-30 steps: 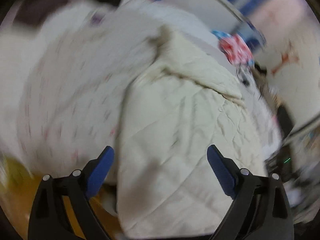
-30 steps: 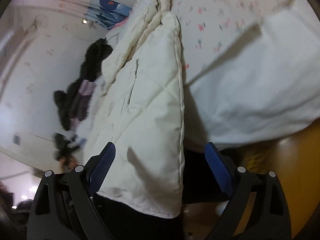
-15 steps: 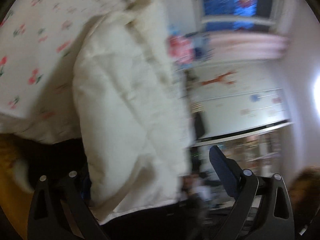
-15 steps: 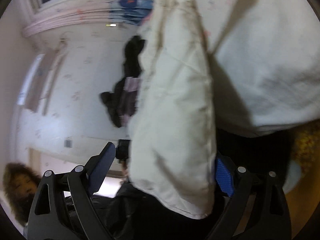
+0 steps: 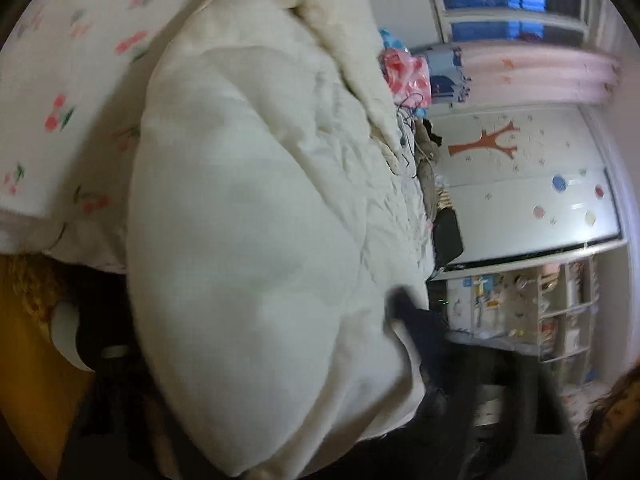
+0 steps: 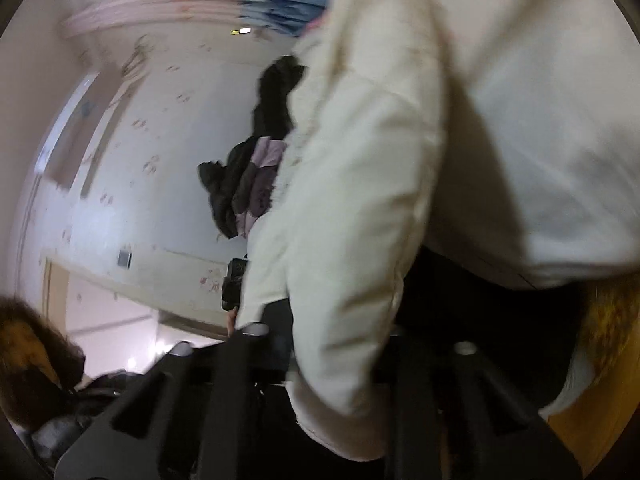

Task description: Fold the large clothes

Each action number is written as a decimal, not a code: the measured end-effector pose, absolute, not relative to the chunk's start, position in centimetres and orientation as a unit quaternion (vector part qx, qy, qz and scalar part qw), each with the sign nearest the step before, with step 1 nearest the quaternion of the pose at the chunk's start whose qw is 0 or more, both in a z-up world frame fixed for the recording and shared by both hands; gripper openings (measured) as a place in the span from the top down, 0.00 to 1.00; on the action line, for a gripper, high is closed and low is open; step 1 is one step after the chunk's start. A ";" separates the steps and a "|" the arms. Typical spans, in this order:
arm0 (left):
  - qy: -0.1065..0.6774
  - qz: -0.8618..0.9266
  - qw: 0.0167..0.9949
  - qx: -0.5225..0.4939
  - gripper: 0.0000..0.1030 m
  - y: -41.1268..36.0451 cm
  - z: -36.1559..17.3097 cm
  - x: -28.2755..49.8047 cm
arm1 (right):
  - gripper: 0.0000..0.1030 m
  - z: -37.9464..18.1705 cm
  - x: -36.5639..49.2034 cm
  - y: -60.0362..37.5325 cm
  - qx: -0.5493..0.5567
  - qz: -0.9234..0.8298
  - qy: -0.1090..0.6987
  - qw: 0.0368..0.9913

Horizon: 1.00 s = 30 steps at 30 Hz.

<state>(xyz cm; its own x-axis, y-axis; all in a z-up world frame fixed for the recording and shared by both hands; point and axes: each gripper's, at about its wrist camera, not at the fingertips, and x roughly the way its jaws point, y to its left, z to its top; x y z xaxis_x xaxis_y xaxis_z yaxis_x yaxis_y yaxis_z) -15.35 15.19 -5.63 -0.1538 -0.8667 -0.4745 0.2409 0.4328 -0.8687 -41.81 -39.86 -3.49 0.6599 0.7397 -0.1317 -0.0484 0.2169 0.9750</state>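
Cream quilted coat [image 5: 256, 240] hangs off the near edge of the bed [image 5: 60, 92], its hem end toward me, its long axis running away from my jaws up across the cherry-print sheet toward the far wall. My left gripper [image 5: 320, 392] is mostly buried under the padding; only one dark blue finger [image 5: 404, 312] shows at the right of the bulge, the other is hidden behind the fabric. Jaws there are closing with the thick hem between them; whether the pads have bitten yet I cannot tell from this view. My right gripper [image 6: 340, 364] sits at the other hem corner. Its black arms have drawn close together and the jaws are closing, with the coat's edge [image 6: 344, 248] passing straight down between them; it looks pinched, fabric bunching above the nip. Both hands are at the same near end, one on each corner, neither nearer the collar. Judgement: the fold turns on carrying this hem end away from me along the coat's length, toward the collar end on the bed. Dark clothes [image 6: 248, 184] are heaped beyond, clear of the path.
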 end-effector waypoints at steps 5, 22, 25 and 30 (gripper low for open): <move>0.557 -0.481 0.628 -0.253 0.79 15.7 1.2 -15.2 | 0.88 3.9 -41.7 -41.0 0.515 0.306 0.238 0.764; 0.634 -0.514 0.538 -0.210 0.41 21.8 -3.7 -17.8 | 0.26 -3.0 -49.5 -41.9 0.563 0.313 0.348 0.681; 0.605 -0.522 0.545 -0.255 0.22 23.4 -3.7 -16.8 | 0.22 -4.6 -50.0 -42.1 0.587 0.316 0.328 0.669; 0.596 -0.531 0.538 -0.269 0.08 20.8 -4.5 -15.5 | 0.14 -5.2 -47.9 -41.7 0.594 0.319 0.315 0.668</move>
<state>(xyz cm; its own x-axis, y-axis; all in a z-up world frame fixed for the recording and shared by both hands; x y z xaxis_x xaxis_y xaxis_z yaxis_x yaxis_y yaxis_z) -15.46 20.82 -4.47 -0.2755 -0.8931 -0.3556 0.2510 0.2902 -0.9235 -47.95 -41.72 -5.19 0.5972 0.8010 -0.0419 -0.0527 0.0913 0.9944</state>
